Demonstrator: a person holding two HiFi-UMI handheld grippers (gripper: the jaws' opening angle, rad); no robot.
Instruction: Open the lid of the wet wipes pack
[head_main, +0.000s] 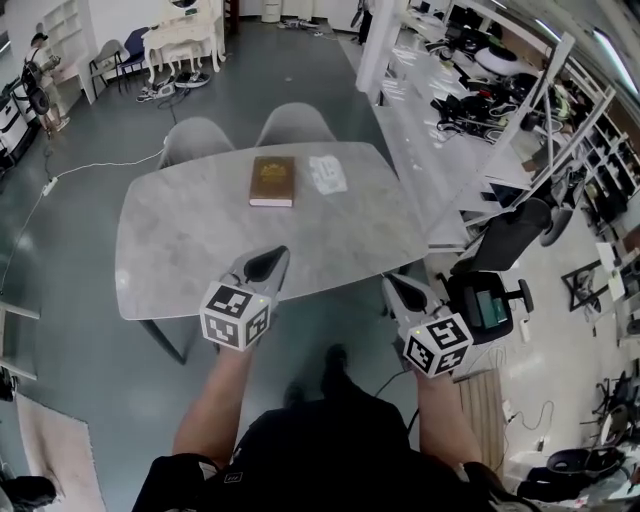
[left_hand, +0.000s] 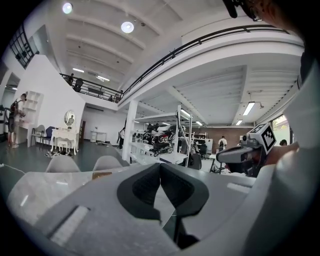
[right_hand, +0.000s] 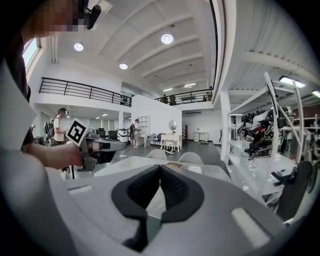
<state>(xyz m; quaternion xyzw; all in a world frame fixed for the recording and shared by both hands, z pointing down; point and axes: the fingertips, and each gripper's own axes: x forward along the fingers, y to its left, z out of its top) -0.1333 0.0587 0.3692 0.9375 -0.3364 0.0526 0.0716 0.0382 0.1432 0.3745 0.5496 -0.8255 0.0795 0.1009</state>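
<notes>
The wet wipes pack (head_main: 327, 174) is a flat white packet lying near the far edge of the grey marble table (head_main: 180, 245), right of a brown book (head_main: 272, 181). My left gripper (head_main: 268, 262) hovers over the table's near edge, shut and empty. My right gripper (head_main: 392, 285) is just off the table's near right corner, also shut with nothing in it. Both are well short of the pack. In the right gripper view the pack (right_hand: 195, 170) shows small beyond the shut jaws (right_hand: 160, 170), with the left gripper (right_hand: 107, 146) at the left. The left gripper view shows its closed jaws (left_hand: 160, 167).
Two grey chairs (head_main: 195, 138) (head_main: 295, 123) stand at the table's far side. A black office chair (head_main: 505, 240) and a long white workbench (head_main: 420, 110) crowd the right. A cable runs over the floor at the left (head_main: 90, 168).
</notes>
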